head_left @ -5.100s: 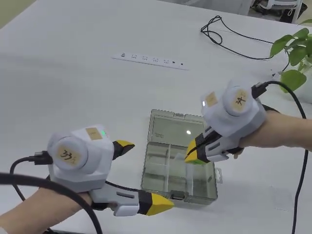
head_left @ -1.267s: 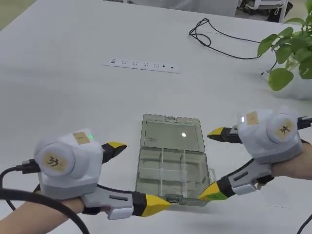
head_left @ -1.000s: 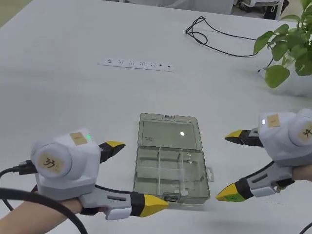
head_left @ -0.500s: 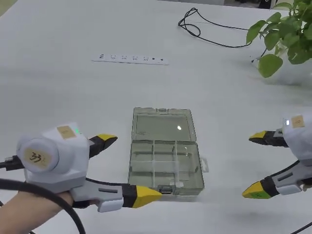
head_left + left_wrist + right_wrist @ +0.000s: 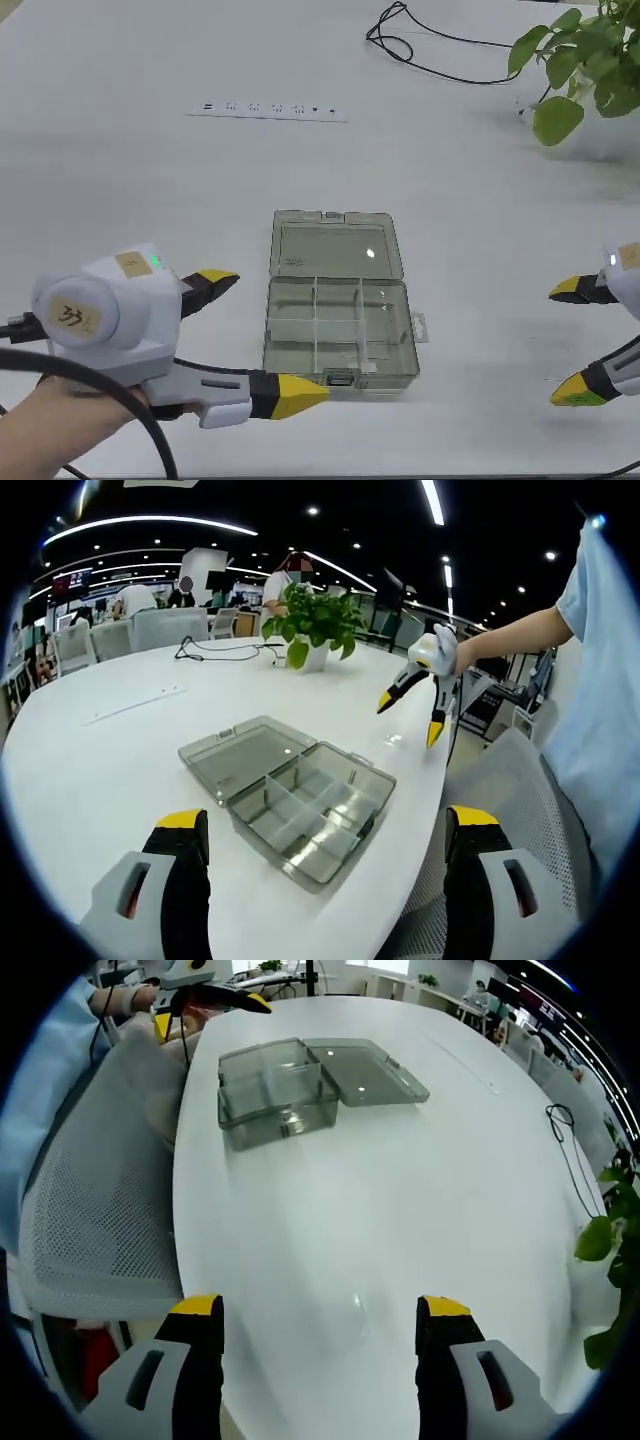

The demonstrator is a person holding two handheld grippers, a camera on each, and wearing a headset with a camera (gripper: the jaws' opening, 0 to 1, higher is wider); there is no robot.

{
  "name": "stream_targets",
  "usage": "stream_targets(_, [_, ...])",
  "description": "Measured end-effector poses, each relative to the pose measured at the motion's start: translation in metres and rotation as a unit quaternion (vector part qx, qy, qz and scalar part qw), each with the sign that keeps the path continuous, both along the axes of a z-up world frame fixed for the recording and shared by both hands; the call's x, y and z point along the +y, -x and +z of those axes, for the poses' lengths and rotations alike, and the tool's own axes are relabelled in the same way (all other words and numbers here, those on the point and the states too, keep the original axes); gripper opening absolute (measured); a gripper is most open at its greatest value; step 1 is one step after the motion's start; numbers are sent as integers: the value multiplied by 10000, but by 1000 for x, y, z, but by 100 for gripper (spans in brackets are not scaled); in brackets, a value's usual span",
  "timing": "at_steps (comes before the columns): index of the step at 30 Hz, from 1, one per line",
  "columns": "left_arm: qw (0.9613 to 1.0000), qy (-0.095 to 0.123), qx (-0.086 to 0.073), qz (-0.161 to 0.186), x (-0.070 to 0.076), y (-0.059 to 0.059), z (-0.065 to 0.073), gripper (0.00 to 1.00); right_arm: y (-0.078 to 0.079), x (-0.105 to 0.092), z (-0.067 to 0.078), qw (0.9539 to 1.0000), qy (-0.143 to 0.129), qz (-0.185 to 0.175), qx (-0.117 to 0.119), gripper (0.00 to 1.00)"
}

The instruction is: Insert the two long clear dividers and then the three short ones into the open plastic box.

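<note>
The plastic box (image 5: 338,338) sits on the white table (image 5: 150,190) close to the near edge, its lid (image 5: 335,248) thrown right back and lying flat on the tabletop on the far side. Inside the tray the clear dividers (image 5: 316,318) stand upright and cross one another, splitting it into a grid of small compartments; they are too see-through for me to count them with any certainty. The left gripper (image 5: 268,333) is just beside the box's left front corner, jaws spread wide and carrying nothing, one yellow tip near the left wall and the other down by the front edge, close to the latch (image 5: 340,378). The right gripper (image 5: 568,342) is well off to the right of the box, also gaping and empty-handed, over bare table. Further back lies a white power strip (image 5: 270,108), with a coiled black cable (image 5: 425,45) and a leafy potted plant (image 5: 580,55) towards the far right corner. From the right gripper view a grey mesh chair (image 5: 100,1200) stands tucked against the table's edge
</note>
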State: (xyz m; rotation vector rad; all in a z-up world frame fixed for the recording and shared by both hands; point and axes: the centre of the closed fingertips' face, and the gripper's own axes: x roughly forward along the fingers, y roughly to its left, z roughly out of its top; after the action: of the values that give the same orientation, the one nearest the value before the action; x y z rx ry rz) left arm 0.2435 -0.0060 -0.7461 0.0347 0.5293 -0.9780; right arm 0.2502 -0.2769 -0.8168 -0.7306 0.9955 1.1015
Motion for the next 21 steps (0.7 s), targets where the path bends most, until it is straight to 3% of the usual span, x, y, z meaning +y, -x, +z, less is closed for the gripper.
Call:
stream_targets(6, [10000,-18,22,17,2,1,-1,100,3,-8,-10,9984,329,442,123,71])
stream_targets(13, [10000,-44,43,76,7,2,-2,100,0,-17,-19,9957,616,657,205,62])
stream_targets(16, [9999,-44,52,105,9,1,-3,100,1,-25,-25,9915,957,839,283,55])
stream_targets(18, [9999,-28,58,129,10,1,-4,100,0,-27,-27,9891,1050,1007,232,54])
stream_targets(21, [9999,-28,57,129,11,1,-4,100,0,-27,-30,9902,990,934,309,50])
